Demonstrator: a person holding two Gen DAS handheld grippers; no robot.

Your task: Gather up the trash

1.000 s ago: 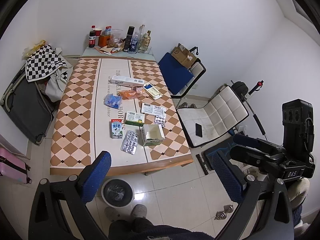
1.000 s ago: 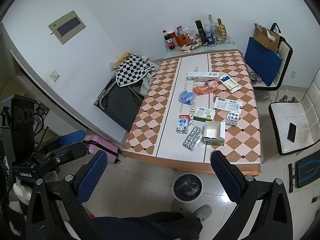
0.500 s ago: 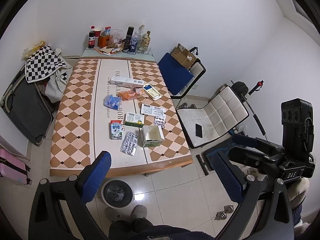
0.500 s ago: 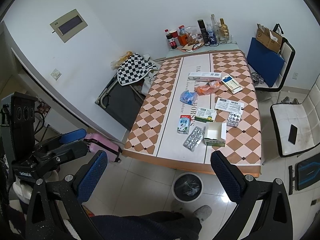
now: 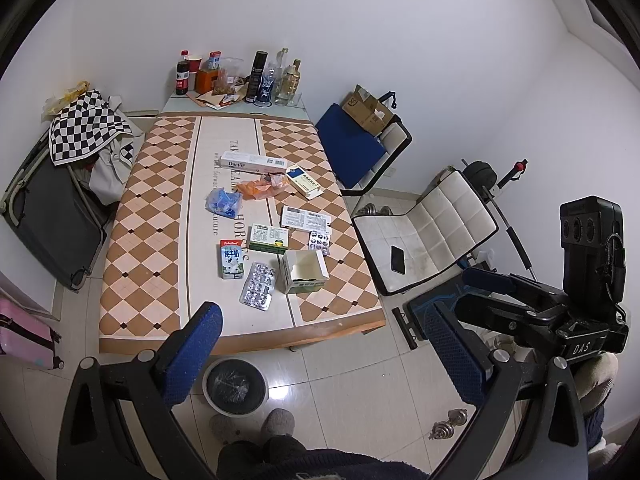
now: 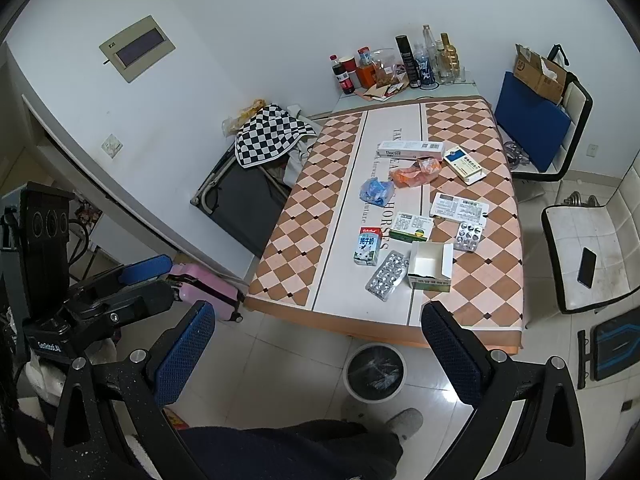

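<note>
A checkered table (image 5: 152,216) holds trash: an open green-white box (image 5: 304,271), a blister pack (image 5: 258,286), a milk carton (image 5: 231,259), a blue wrapper (image 5: 223,202), an orange wrapper (image 5: 260,188) and several flat medicine boxes. A bin (image 5: 234,385) with a dark liner stands on the floor at the table's near edge; it also shows in the right wrist view (image 6: 375,371). My left gripper (image 5: 320,352) is open and empty, high above the floor before the table. My right gripper (image 6: 316,354) is open and empty too, beside the left.
Bottles and a cup (image 5: 256,76) stand at the table's far end. A white chair (image 5: 424,240) with a phone (image 5: 397,259) and a blue-cushioned chair (image 5: 352,152) stand right of the table. A folded cot with checkered cloth (image 5: 80,128) is left. A pink suitcase (image 6: 204,288) lies on the floor.
Both grippers have drifted slightly; the table looks a little farther away in both views. Nothing was picked up and the jaws stayed open.
</note>
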